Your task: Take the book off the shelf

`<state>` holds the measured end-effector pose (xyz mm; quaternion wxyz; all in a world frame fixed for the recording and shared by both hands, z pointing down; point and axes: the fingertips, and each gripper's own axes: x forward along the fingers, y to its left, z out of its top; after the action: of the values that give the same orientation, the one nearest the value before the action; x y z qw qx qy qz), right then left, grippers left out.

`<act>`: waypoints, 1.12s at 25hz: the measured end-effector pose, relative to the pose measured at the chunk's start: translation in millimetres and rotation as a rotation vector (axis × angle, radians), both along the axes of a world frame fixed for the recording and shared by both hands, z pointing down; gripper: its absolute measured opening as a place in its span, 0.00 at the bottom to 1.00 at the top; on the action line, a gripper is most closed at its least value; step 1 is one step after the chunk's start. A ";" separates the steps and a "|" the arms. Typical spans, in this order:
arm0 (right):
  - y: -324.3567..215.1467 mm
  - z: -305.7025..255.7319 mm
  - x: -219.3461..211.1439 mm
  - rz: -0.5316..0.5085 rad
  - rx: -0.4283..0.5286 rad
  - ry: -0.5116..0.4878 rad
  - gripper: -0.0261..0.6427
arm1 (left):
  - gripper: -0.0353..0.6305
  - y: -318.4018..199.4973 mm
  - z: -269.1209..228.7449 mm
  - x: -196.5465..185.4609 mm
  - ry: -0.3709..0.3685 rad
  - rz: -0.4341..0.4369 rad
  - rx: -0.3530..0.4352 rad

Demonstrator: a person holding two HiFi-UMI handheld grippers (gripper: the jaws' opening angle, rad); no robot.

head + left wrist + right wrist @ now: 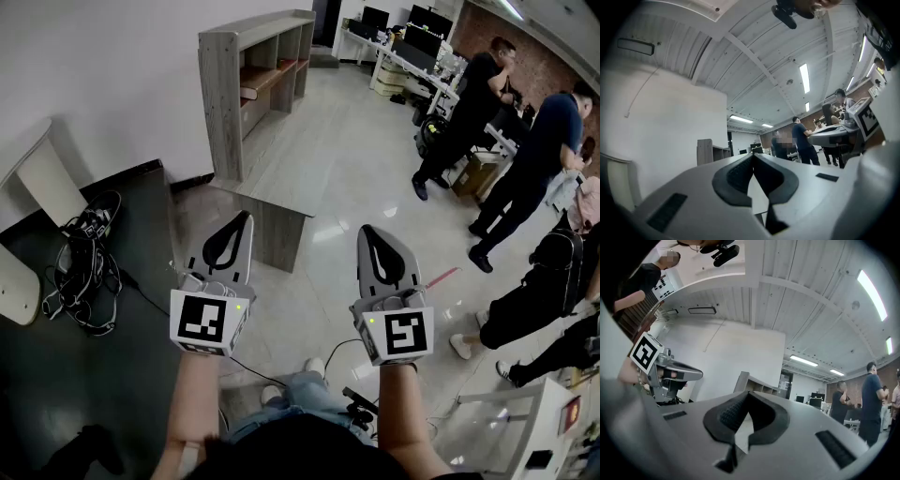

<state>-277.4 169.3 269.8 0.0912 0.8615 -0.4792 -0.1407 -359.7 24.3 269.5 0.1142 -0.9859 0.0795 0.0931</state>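
A grey wooden shelf unit (251, 66) stands against the white wall, well ahead of me. A flat brown book (264, 79) lies in one of its middle compartments. My left gripper (246, 218) and right gripper (367, 231) are held side by side at waist height and point toward the shelf, far short of it. Both are shut, tips touching, with nothing between them. The left gripper view shows its closed jaws (753, 156) with the shelf (710, 151) small behind them. In the right gripper view the shelf (753, 383) appears just over its closed jaws (747, 394).
A low grey table (274, 214) stands between me and the shelf. A tangle of cables (86, 264) lies on the dark floor at left. Several people (469, 105) stand at right near desks with monitors (412, 42). A white table corner (525, 412) is at lower right.
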 end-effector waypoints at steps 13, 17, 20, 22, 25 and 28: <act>10.9 3.7 -1.5 0.066 -0.001 -0.098 0.06 | 0.07 1.4 1.6 -1.8 0.010 0.017 -0.019; 5.0 2.9 -2.9 0.007 0.039 -0.085 0.41 | 0.07 -2.1 0.0 -4.8 0.016 0.013 -0.016; 5.4 9.8 -0.7 -0.004 0.036 -0.096 0.54 | 0.07 -2.7 2.2 -3.9 0.019 0.002 -0.024; 5.9 13.6 1.0 -0.002 0.028 -0.122 0.55 | 0.07 -1.3 5.3 -0.8 0.015 0.002 -0.027; 2.1 16.5 7.5 -0.025 0.044 -0.165 0.55 | 0.07 -1.5 7.8 8.6 0.006 0.004 -0.023; -1.8 21.3 22.4 -0.021 0.042 -0.162 0.55 | 0.07 -6.7 10.5 22.6 0.004 0.002 -0.024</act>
<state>-255.1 167.5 291.1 0.0324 0.8667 -0.4910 -0.0817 -337.0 17.7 280.0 0.1020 -0.9871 0.0799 0.0941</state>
